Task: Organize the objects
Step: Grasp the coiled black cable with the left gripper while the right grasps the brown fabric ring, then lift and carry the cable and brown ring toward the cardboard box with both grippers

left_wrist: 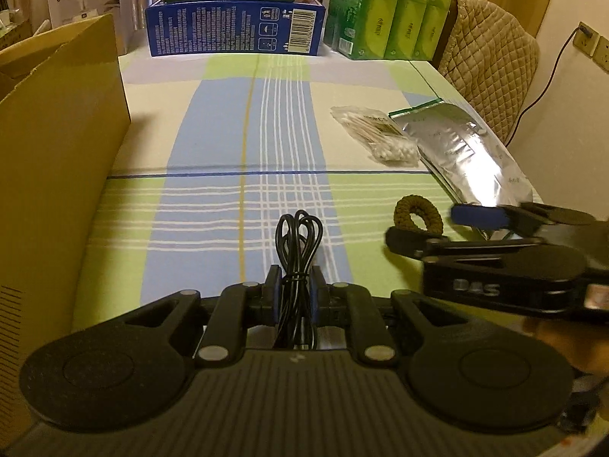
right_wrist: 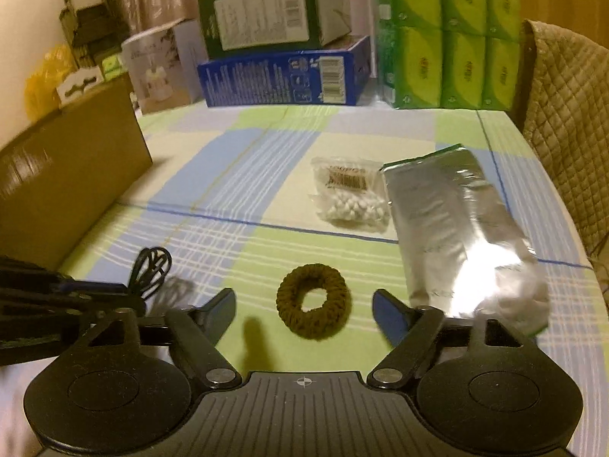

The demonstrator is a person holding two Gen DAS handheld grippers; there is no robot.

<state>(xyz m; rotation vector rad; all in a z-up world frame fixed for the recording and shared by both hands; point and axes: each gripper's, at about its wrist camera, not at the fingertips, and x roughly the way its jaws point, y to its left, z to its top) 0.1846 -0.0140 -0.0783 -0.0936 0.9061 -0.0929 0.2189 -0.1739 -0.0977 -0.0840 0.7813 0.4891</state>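
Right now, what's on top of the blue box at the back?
A dark green box lies on the blue box, label side facing the cameras. It covers most of the blue box's top, so anything else up there is hidden. Green tissue packs stand beside them.

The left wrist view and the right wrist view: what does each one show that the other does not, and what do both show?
Only the left wrist view shows the left gripper shut on the bundled black cable, and wall sockets.

Only the right wrist view shows the open right gripper framing the whole brown knitted hair ring, plus a yellow bag.

Both show the silver foil pouch, the clear packet of cotton swabs, the brown cardboard box and the green tissue packs.
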